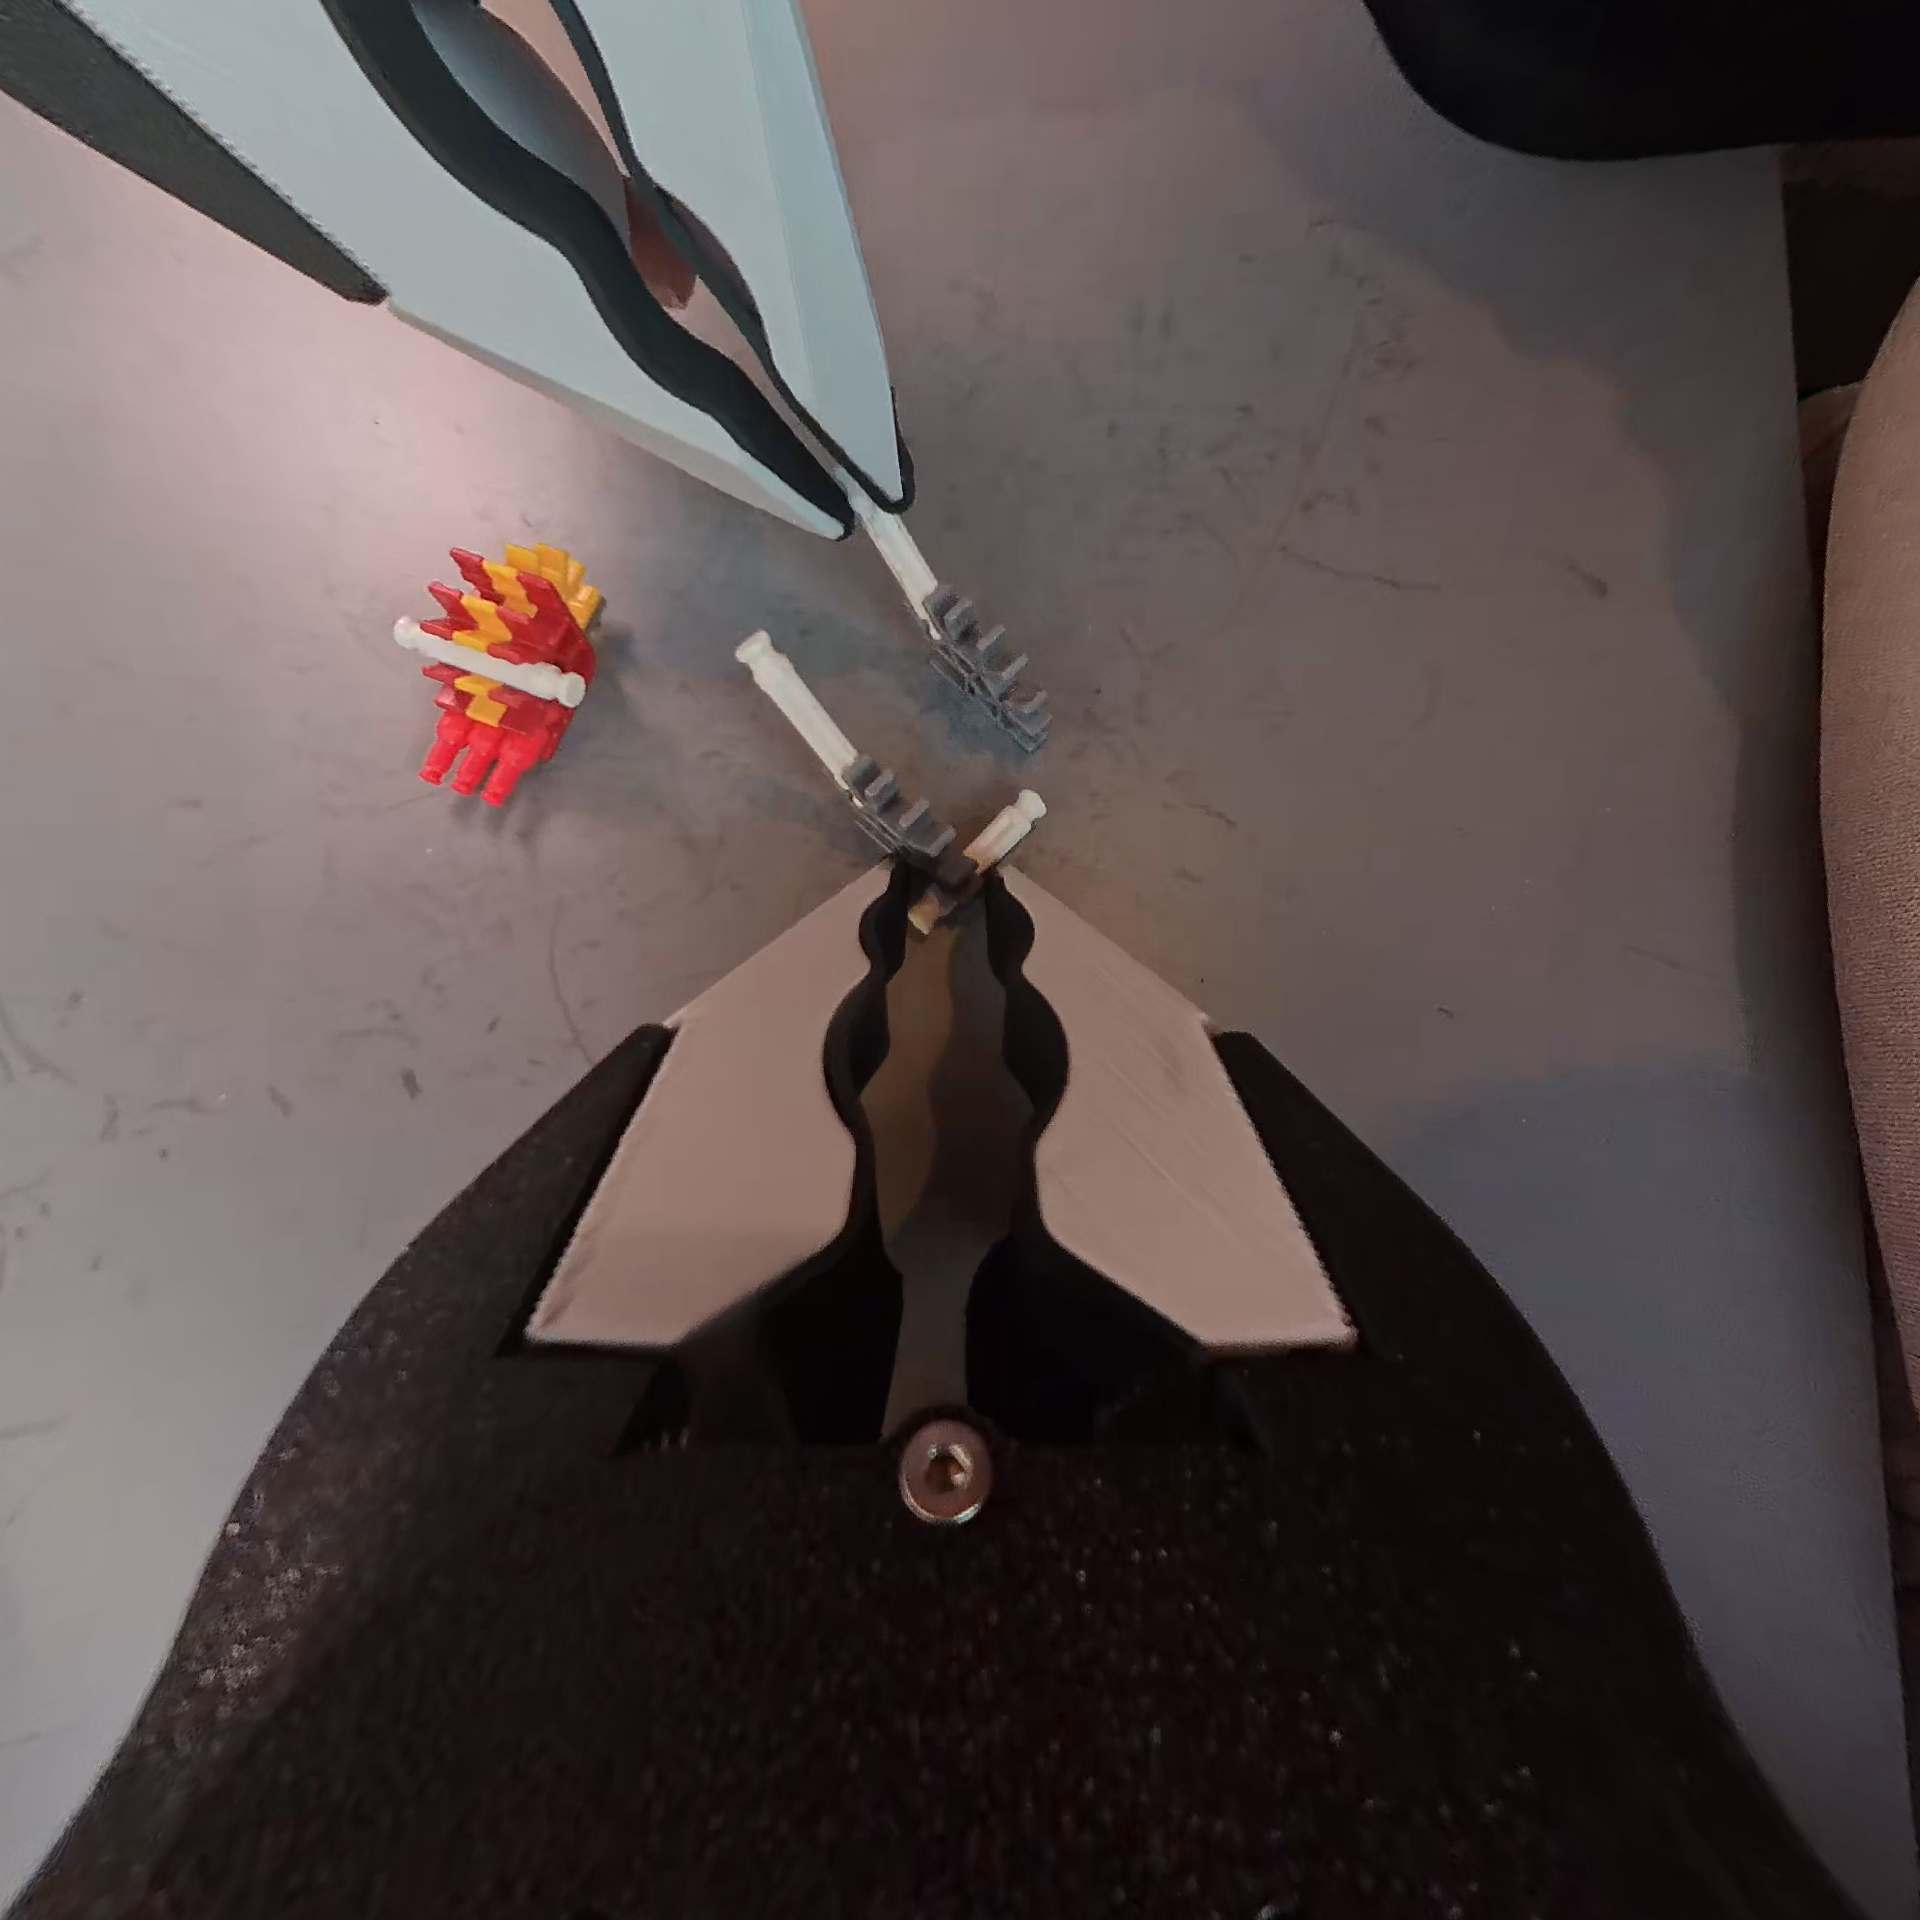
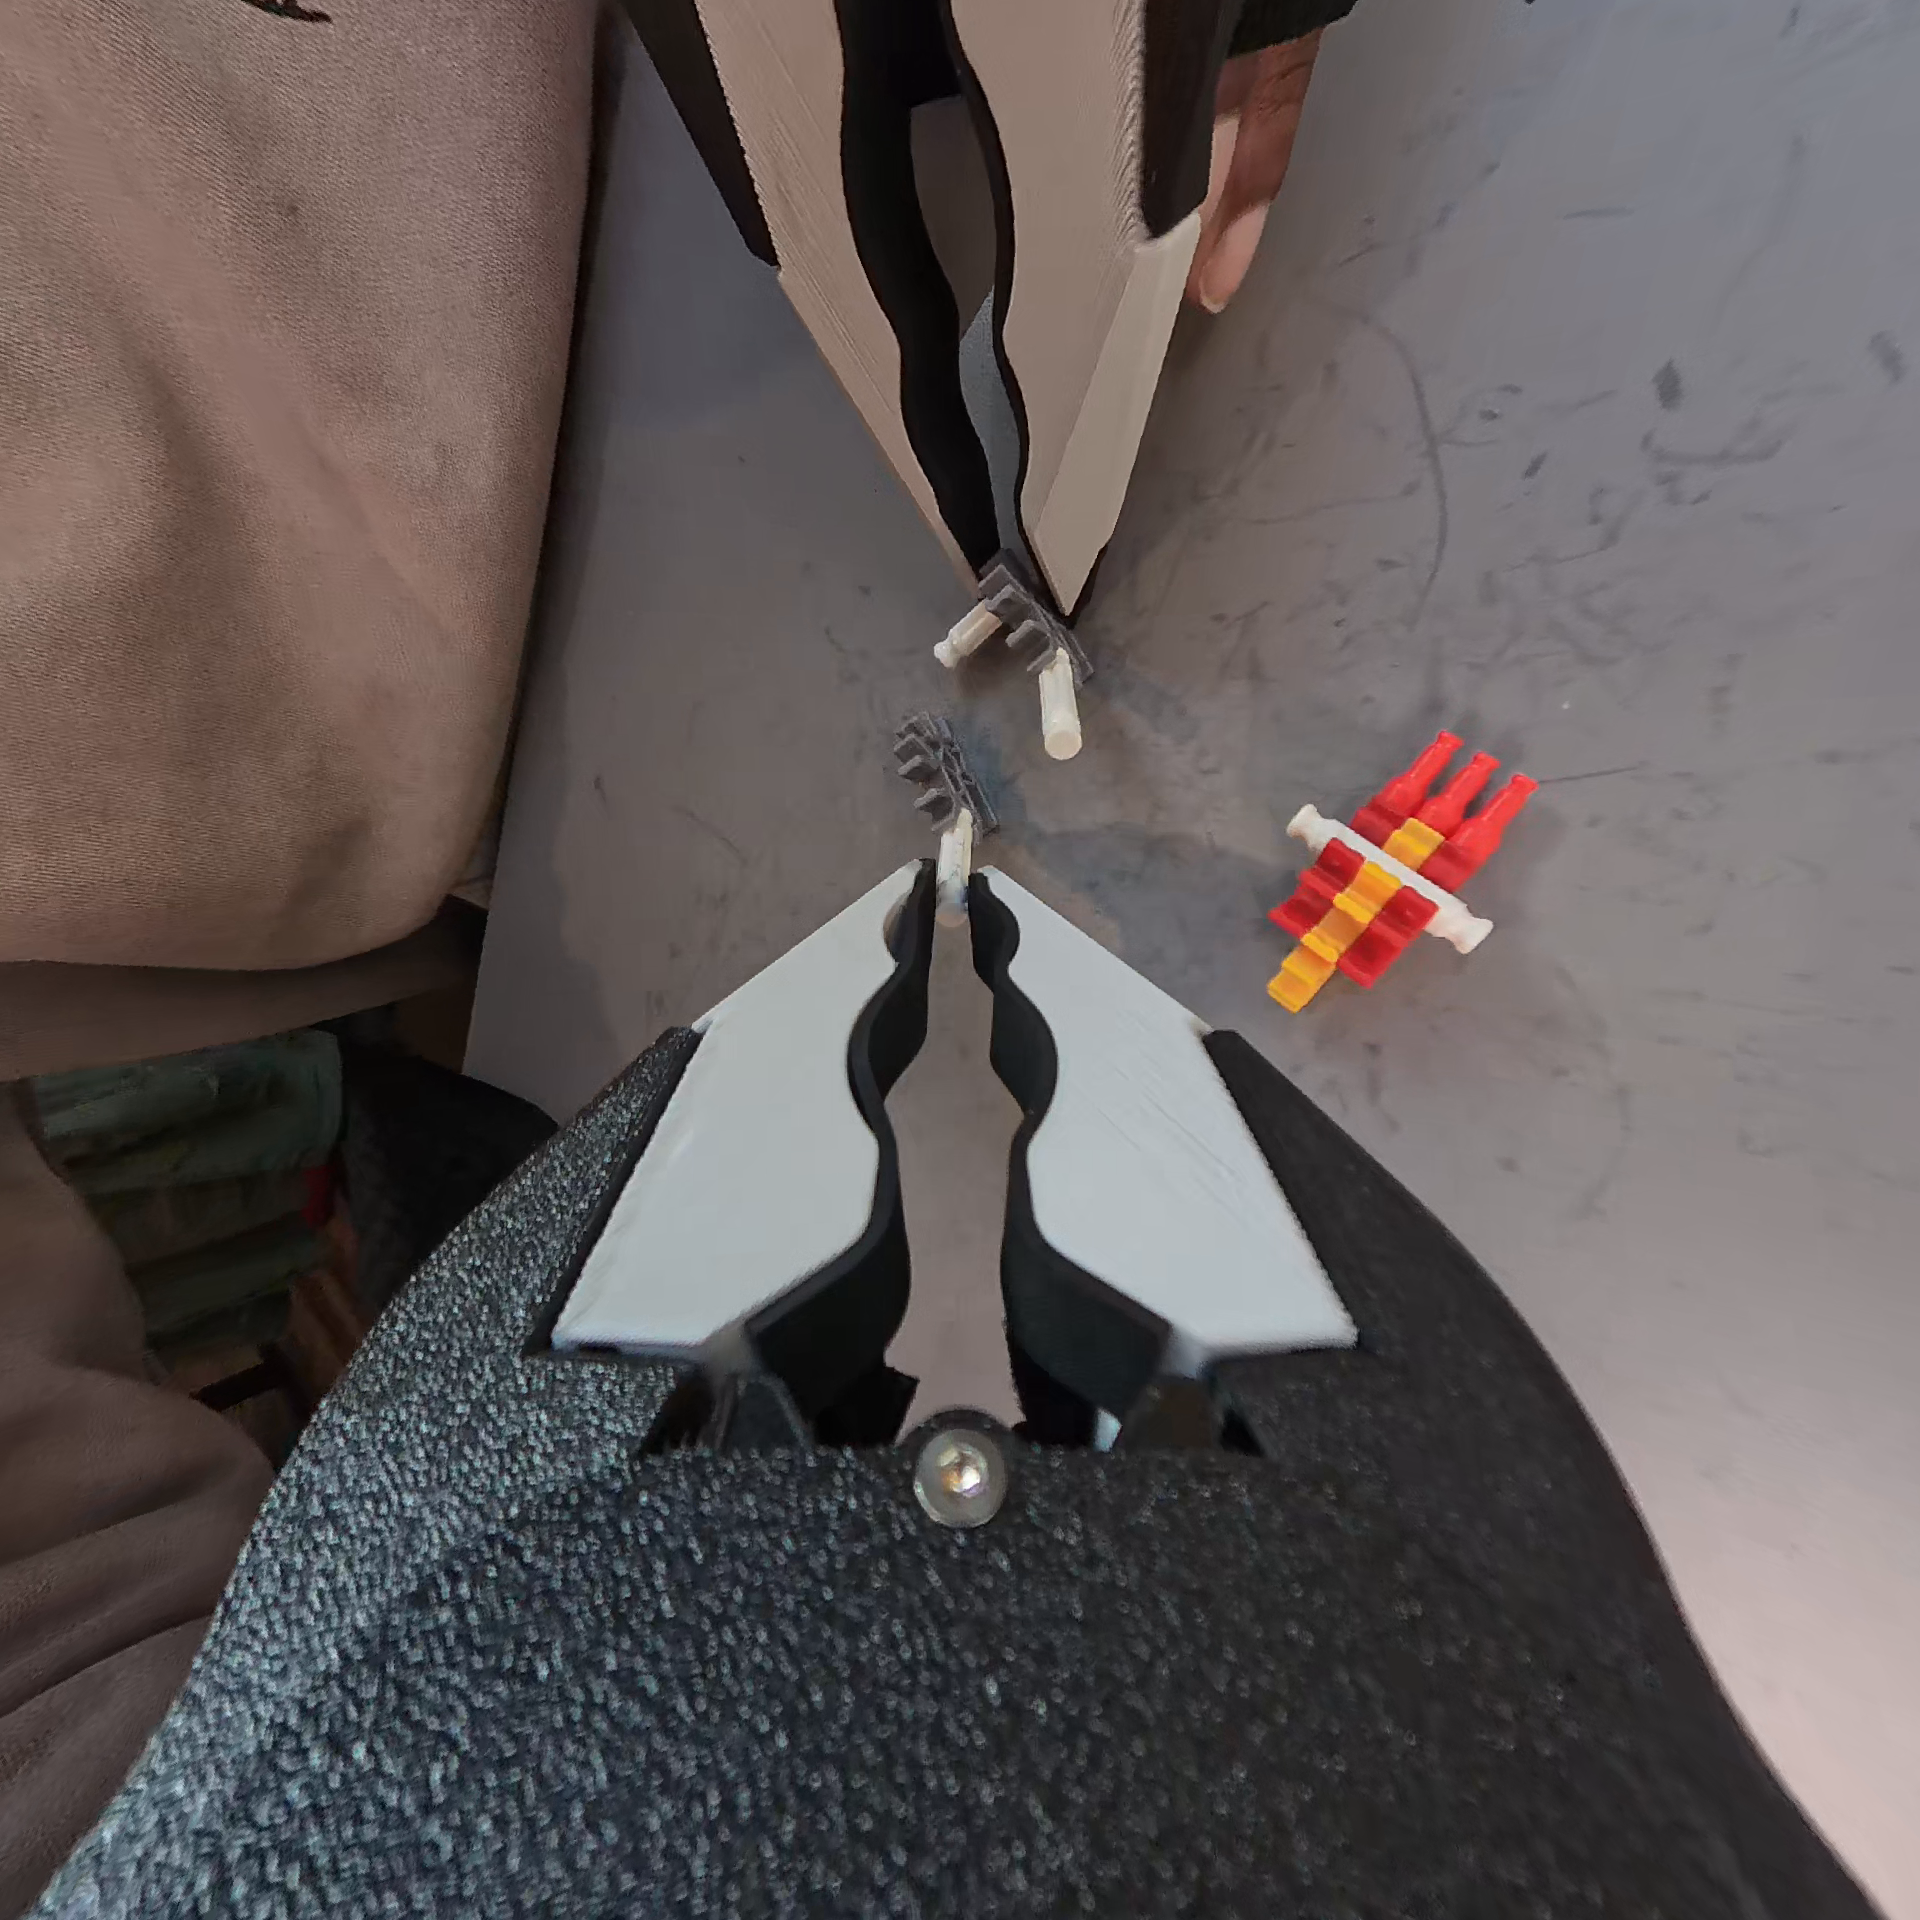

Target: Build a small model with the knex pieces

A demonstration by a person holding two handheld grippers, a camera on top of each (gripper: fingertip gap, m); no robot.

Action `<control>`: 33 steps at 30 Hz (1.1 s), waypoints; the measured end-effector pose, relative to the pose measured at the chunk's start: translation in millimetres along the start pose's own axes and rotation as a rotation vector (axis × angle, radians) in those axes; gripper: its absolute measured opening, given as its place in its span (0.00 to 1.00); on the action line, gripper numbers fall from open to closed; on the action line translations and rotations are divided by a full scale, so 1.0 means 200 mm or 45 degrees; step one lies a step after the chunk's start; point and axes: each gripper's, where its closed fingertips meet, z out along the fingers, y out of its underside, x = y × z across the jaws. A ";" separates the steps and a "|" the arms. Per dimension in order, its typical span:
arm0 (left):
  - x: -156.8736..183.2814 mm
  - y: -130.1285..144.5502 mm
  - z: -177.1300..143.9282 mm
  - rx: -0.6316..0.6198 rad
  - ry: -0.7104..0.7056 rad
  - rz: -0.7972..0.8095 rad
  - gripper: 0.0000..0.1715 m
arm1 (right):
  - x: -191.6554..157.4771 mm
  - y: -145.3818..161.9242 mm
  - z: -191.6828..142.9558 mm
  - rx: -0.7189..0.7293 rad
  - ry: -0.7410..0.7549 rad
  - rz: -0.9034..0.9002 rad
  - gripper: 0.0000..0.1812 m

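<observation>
A scuffed grey tabletop [image 1: 1299,436] fills both wrist views, with tan upholstery [image 2: 260,468] taking the upper left of the right wrist frame. The left gripper [image 1: 940,883] rises from the bottom centre of its own view, its beige fingers drawn nearly together and pinching a grey comb-like piece with two white pegs [image 1: 904,810] (one peg points to the upper left, the other pokes out to the right). The right gripper [image 2: 951,883], seen from the bottom centre of its own view and entering the left wrist view from the upper left, has its pale blue fingers narrowed onto the white peg of a second grey comb piece [image 2: 940,779], which lies on the table just beyond the tips. The two grey pieces sit near each other at frame centre, apart. A fingertip [image 2: 1231,249] shows beside the left gripper at the top of the right wrist view. A red, orange and yellow block cluster crossed by a white peg [image 1: 509,665] rests alone at centre left of the left wrist view.
</observation>
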 end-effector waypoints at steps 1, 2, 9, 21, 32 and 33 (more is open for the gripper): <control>0.00 0.00 0.00 0.001 0.001 0.004 0.08 | 0.00 0.00 0.00 -0.009 0.005 -0.001 0.02; 0.00 0.00 0.00 0.002 0.004 0.008 0.08 | 0.00 0.00 0.00 -0.018 0.011 -0.004 0.02; 0.03 -0.03 0.00 0.044 0.036 0.015 0.08 | 0.00 -0.01 0.01 -0.026 0.027 -0.023 0.02; 0.04 -0.04 0.04 0.028 0.038 0.020 0.08 | 0.00 -0.02 0.02 0.014 0.054 -0.044 0.02; 0.04 -0.04 0.05 0.022 0.006 0.005 0.08 | -0.01 -0.04 0.01 0.049 0.036 -0.038 0.05; 0.04 -0.04 0.05 0.021 0.005 0.002 0.08 | -0.01 -0.04 0.00 0.057 0.037 -0.036 0.06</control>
